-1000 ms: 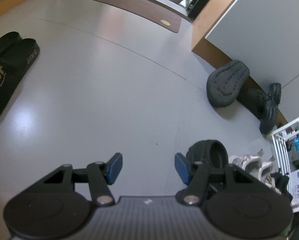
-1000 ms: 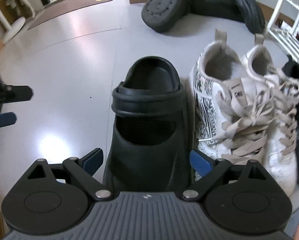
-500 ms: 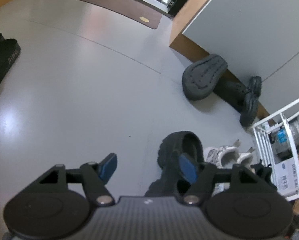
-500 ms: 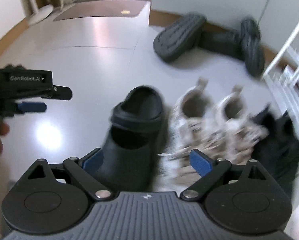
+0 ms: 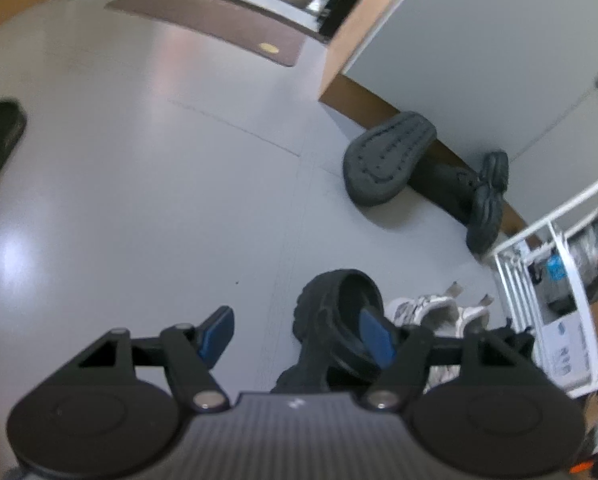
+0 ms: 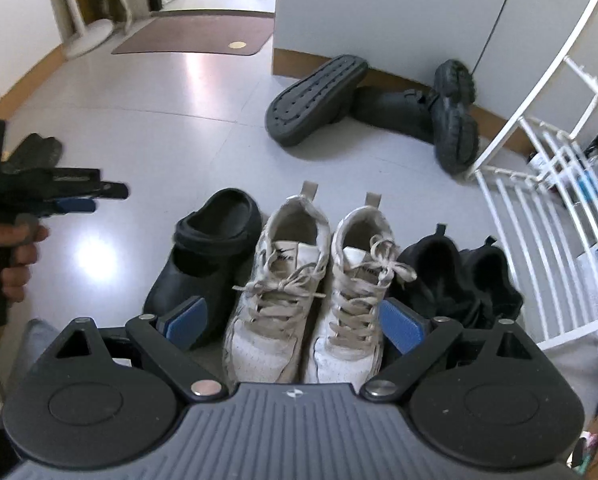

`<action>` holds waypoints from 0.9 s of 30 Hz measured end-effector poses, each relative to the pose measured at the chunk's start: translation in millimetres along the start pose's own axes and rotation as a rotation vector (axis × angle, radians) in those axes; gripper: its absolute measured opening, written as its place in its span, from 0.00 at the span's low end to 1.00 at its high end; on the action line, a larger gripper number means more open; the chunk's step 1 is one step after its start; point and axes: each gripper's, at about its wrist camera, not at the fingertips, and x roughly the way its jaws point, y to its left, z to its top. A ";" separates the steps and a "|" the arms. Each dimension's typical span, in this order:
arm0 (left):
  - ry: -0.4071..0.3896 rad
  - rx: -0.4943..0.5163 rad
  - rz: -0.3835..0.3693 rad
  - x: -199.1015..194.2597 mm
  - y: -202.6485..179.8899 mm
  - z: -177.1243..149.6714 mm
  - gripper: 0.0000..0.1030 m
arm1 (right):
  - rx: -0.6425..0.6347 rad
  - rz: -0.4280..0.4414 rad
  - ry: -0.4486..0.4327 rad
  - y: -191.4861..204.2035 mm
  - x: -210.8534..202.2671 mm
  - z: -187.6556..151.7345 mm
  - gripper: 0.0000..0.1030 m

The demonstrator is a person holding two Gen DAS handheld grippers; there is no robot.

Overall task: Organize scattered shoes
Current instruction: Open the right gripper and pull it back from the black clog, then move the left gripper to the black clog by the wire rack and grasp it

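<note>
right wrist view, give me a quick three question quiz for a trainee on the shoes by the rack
1. True or false: the white sneakers stand side by side between the black clog and the black shoes.
2. Which shoe lies with its sole facing up? A) the grey slipper near the wall B) the black clog C) a white sneaker
3. Fill in: the right gripper is ___ and holds nothing.

Key: 1 true; 2 A; 3 open
</note>
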 end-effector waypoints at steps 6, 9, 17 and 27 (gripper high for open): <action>-0.005 0.070 -0.051 10.0 -35.3 4.0 0.70 | 0.029 -0.013 0.003 -33.7 1.7 -3.0 0.93; 0.003 0.076 -0.066 16.5 -45.6 6.6 0.70 | 0.063 0.000 0.002 -44.2 6.2 0.3 0.93; -0.006 0.113 -0.081 33.7 -75.3 26.8 0.68 | 0.060 -0.001 -0.067 -54.4 18.8 11.6 0.93; 0.046 0.373 -0.131 75.4 -140.5 76.6 0.68 | 0.194 0.043 -0.168 -113.7 68.6 -22.8 0.93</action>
